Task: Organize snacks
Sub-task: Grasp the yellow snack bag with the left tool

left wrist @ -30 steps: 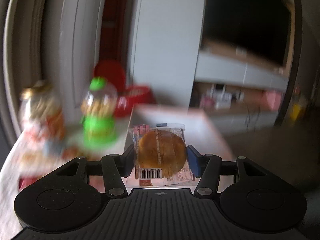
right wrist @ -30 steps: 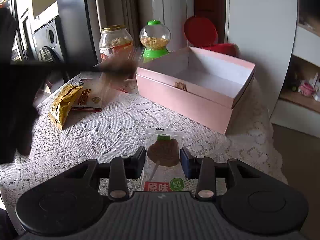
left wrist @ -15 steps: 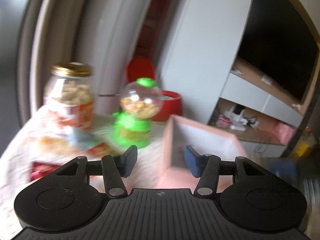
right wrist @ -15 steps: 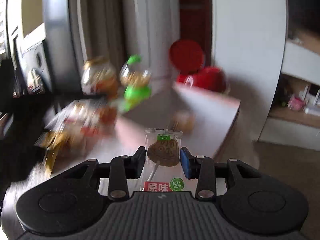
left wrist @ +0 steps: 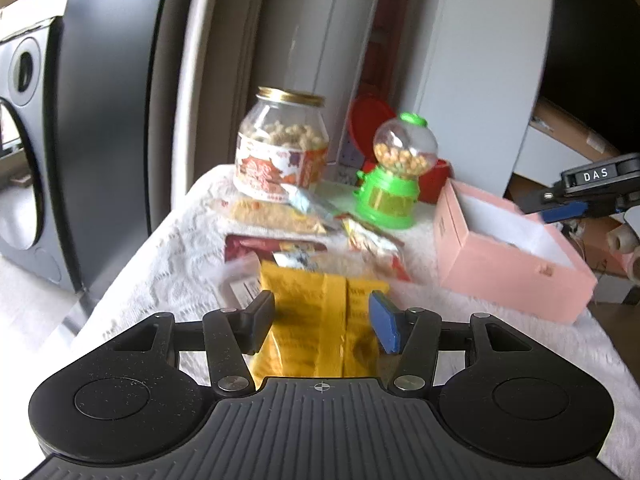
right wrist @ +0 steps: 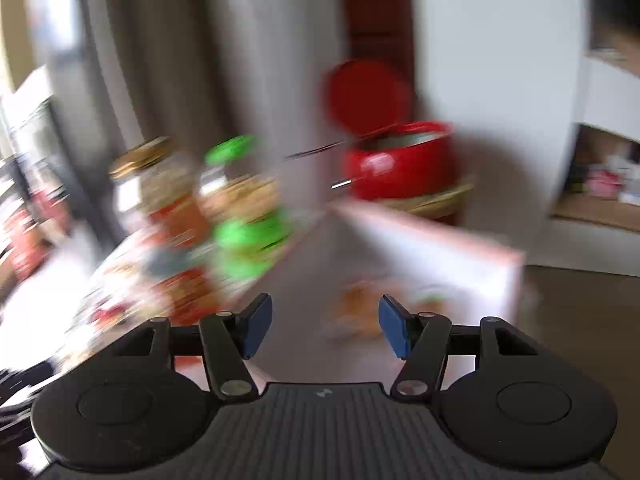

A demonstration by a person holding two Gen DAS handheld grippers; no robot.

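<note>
The left gripper (left wrist: 322, 320) stands wide open astride a yellow snack packet (left wrist: 320, 320) on the lace tablecloth (left wrist: 172, 248), the open pink box (left wrist: 508, 248) to its right, while the right gripper (right wrist: 325, 326) gapes empty above that box.

Looks like a home. Lace cloth (left wrist: 176, 240) on a small table, snack jar (left wrist: 282, 148), red pot (right wrist: 400, 160), shelves (right wrist: 600, 184) with boxes, big dark screen (left wrist: 592, 48).
</note>
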